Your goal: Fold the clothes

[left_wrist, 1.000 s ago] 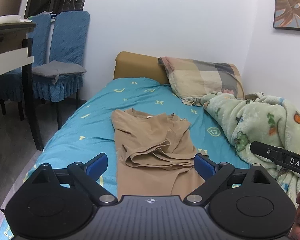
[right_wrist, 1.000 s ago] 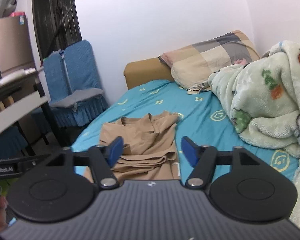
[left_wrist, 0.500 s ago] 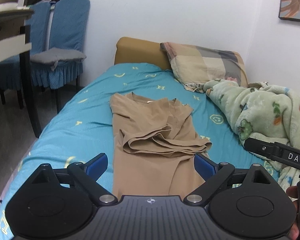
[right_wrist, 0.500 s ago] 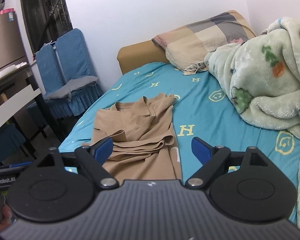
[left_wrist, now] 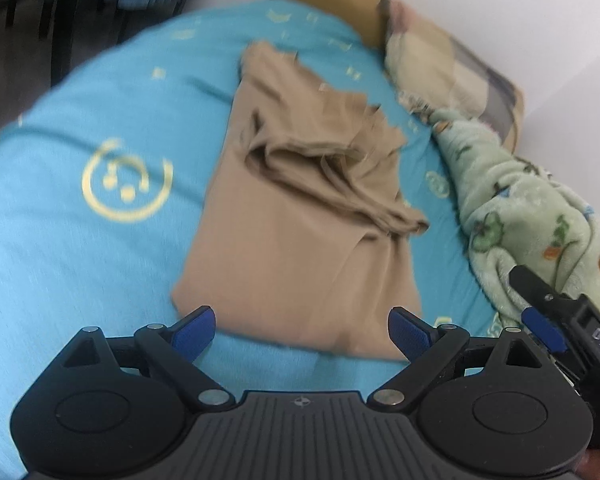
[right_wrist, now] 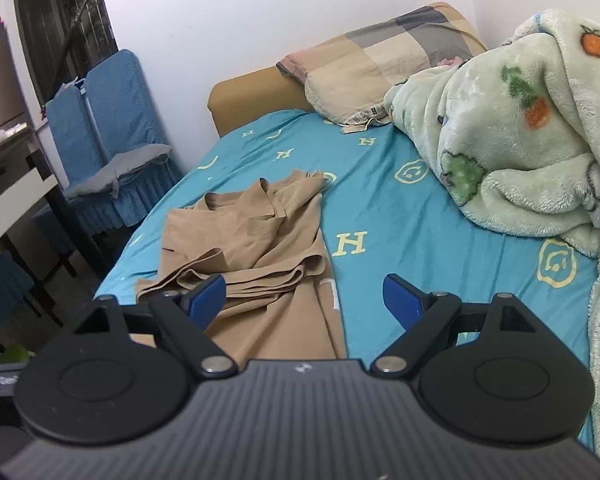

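The left tongs [left_wrist: 300,330] stand released, their blue pads spread wide with nothing between them, poised just over the near hem of the tan garment [left_wrist: 300,216]. At the right edge of that view the right tongs [right_wrist: 303,296] show as a dark arm with a blue pad, near the green blanket; in their own view they too are released, pads wide apart and empty, with the garment's near right edge below the left pad.

The tan garment lies lengthwise along the middle of the bed [right_wrist: 400,216], on the teal sheet printed with yellow marks. Its near part is flat and smooth; around the middle, layers are bunched into a pile of folds, and its collar end points toward the far headboard.

To the right a fluffy green blanket [right_wrist: 520,128] is heaped beside the garment, apart from it. Farther off, a checked pillow [right_wrist: 380,60] leans on the mustard headboard [right_wrist: 244,96]. At far left stand blue-covered chairs [right_wrist: 108,120] beside a dark-legged surface [right_wrist: 16,196].
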